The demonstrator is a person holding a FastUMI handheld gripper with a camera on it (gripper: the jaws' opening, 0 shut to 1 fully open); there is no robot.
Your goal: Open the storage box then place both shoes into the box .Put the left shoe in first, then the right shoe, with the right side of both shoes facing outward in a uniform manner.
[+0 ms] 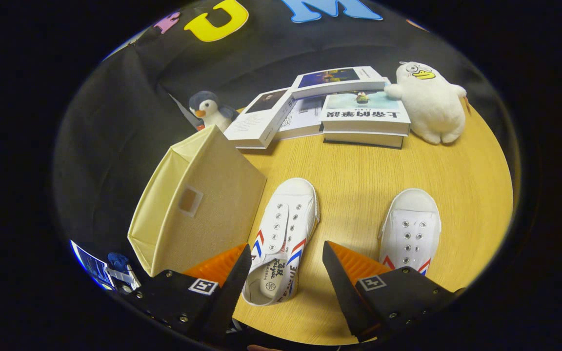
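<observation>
Two white shoes are lying on the table, toes pointing away from the tool, long axes running along its line of sight. Its fingers are standing wide apart, gripping nothing, straddling the heel of the left shoe; the right shoe is sitting beyond the other finger. Storage box is resting beside the left shoe. Closing squarely across the heel collar should be giving a secure hold.
</observation>
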